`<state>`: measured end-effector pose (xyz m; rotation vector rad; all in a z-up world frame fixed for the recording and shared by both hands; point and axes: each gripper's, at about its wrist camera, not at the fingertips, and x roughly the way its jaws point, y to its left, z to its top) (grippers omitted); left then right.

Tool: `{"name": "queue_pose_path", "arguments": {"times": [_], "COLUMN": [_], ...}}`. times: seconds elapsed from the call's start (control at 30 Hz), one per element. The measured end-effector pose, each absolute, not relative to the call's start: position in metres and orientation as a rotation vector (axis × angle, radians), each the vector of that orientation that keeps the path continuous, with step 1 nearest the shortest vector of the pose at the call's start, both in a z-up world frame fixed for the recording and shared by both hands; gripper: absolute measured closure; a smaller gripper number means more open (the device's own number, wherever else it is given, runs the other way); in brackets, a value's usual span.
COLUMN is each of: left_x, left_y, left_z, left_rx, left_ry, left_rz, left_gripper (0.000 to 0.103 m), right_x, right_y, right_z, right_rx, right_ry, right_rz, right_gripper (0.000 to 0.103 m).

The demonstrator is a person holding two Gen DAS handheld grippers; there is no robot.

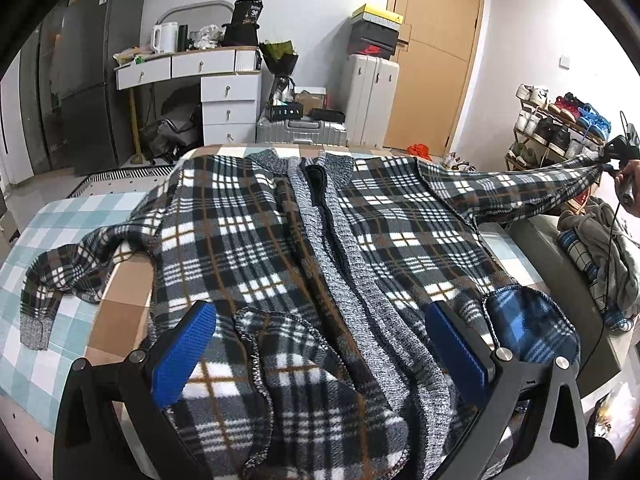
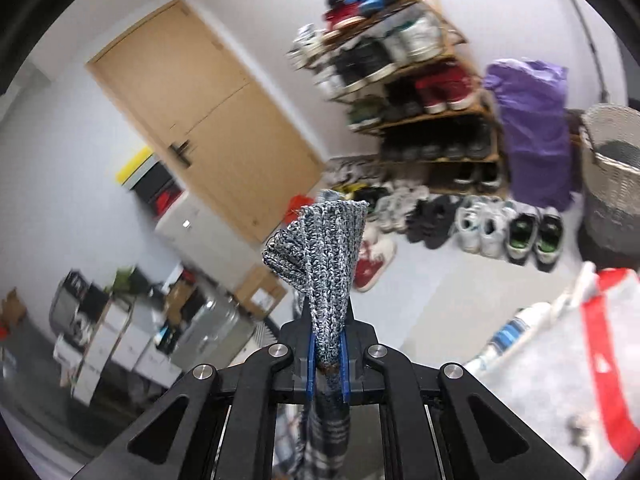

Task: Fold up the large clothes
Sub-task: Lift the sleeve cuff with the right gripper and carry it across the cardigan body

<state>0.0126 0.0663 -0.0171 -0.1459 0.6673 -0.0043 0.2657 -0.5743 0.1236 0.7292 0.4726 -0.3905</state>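
Slippage threatens: right claw (image 2: 326, 364) pinches only the knit cuff (image 2: 320, 256) of the plaid cardigan (image 1: 320, 248); left claw (image 1: 320, 352) gapes empty over its hem.

The left wrist camera is sitting low and close over the jacket (image 1: 304, 248) spread on the bed (image 1: 60, 240), looking forward and slightly down between its blue fingers (image 1: 184, 356) toward the desk (image 1: 188, 64) and door (image 1: 432, 52). The right wrist camera is looking along its own fingers (image 2: 310, 364), tilted, off the bed's side toward the shoe rack (image 2: 416, 92). Both views are sharing the door (image 2: 204, 112), the shoe rack (image 1: 560, 124) and the sleeve cuff (image 2: 320, 248).
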Motion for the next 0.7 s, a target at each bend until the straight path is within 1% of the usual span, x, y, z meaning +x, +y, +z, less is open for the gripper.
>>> {"name": "queue_pose_path", "arguments": {"times": [0.13, 0.23, 0.4, 0.47, 0.57, 0.7], "left_x": [0.009, 0.01, 0.006, 0.002, -0.006, -0.019], "left_y": [0.072, 0.08, 0.095, 0.103, 0.12, 0.145], "left_z": [-0.013, -0.011, -0.006, -0.003, 0.002, 0.008], "left_rx": [-0.142, -0.174, -0.215, -0.234, -0.292, -0.381], "left_ry": [0.635, 0.626, 0.603, 0.586, 0.556, 0.515], "left_rz": [0.023, 0.03, 0.046, 0.059, 0.084, 0.111], "left_gripper": [0.001, 0.001, 0.001, 0.001, 0.001, 0.001], "right_x": [0.273, 0.282, 0.294, 0.299, 0.304, 0.314], "right_y": [-0.558, -0.515, -0.41, -0.362, -0.273, -0.166], "right_z": [0.138, 0.169, 0.24, 0.259, 0.269, 0.245], "right_rx": [0.73, 0.656, 0.56, 0.551, 0.474, 0.395], "right_ry": [0.449, 0.422, 0.35, 0.347, 0.368, 0.456], "right_rz": [-0.338, -0.247, -0.03, 0.071, 0.198, 0.327], "right_gripper": [0.094, 0.094, 0.094, 0.094, 0.094, 0.094]}}
